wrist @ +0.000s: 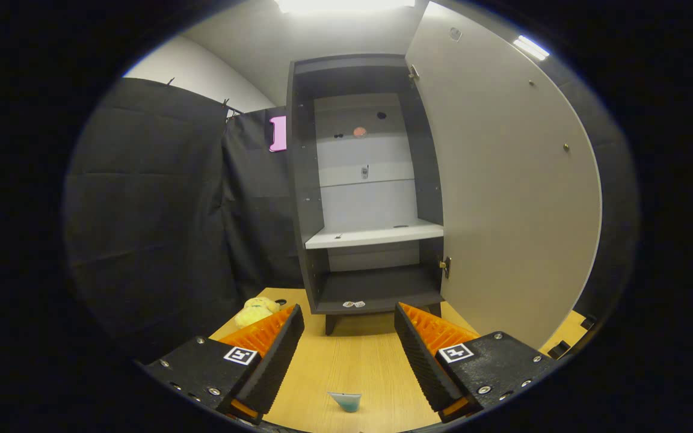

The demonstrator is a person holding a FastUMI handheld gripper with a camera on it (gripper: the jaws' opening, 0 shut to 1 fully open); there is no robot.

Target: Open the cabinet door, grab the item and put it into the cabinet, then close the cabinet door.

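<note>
dark grey tall cabinet (363,198) on light wooden tabletop (352,361), pale door (503,192) swung wide open. gripper (349,337) spread apart, empty. small teal cup-like item (346,401) lying between fingers. yellow plush toy (255,311) left of fingers.

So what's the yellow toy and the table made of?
The yellow toy, just beyond the open tool, looks like soft plush: fuzzy, lumpy, matte. The table looks like pale wood or wood-look laminate: fine straight grain lines and a smooth, faintly shiny top. I can't tell which.
</note>
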